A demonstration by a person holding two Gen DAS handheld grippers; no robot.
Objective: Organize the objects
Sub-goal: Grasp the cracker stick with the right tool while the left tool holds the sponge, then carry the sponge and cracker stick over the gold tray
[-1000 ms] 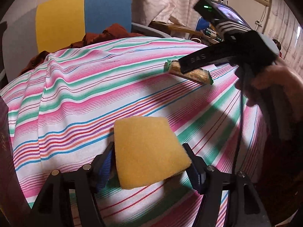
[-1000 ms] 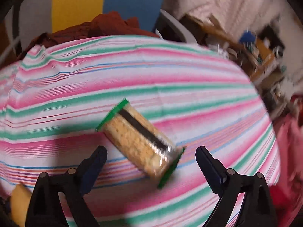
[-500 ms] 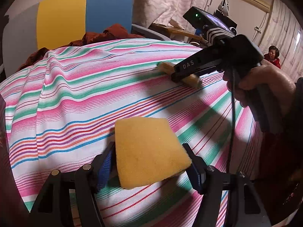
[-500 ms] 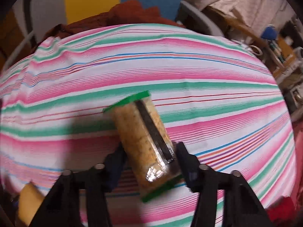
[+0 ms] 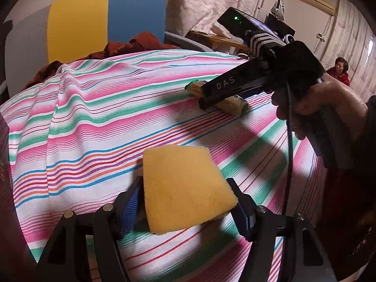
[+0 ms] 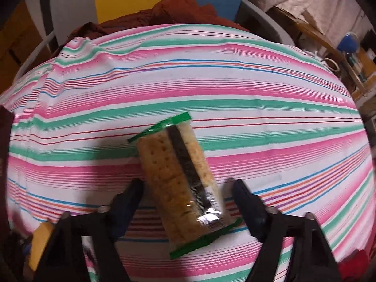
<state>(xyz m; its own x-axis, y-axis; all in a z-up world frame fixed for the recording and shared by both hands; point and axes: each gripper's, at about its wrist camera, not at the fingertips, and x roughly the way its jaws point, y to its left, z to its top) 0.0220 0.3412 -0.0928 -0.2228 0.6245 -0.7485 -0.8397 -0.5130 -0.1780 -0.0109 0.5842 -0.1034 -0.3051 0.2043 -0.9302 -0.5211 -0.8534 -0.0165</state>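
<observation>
Left claw (image 5: 185,202), bottom centre of the left wrist view, is clenched on a yellow sponge (image 5: 185,188), which sticks up and fwd between its two fingers, above a striped cloth (image 5: 94,117) that covers the desk.

Right claw (image 6: 188,195), bottom centre of the right wrist view, stands released: a gap shows on each side between its fingers (image 6: 131,192) and a cracker pack (image 6: 183,183). The clear pack w/ green sealed ends lies flat on the cloth, tilted, its near end between the fingertips and its far end reaching toward frame centre. Cannot tell if the left finger touches the wrapper.

In the left wrist view the same claw enters from the right, held by a hand (image 5: 329,108) at right of frame; the pack shows just under its tip, upper right of centre, well apart from the sponge.

Bkgd: a yellow-and-blue panel (image 5: 105,21) at upper left, a dark red garment (image 5: 131,44) at the cloth's far edge, curtains (image 5: 211,0) at top.
</observation>
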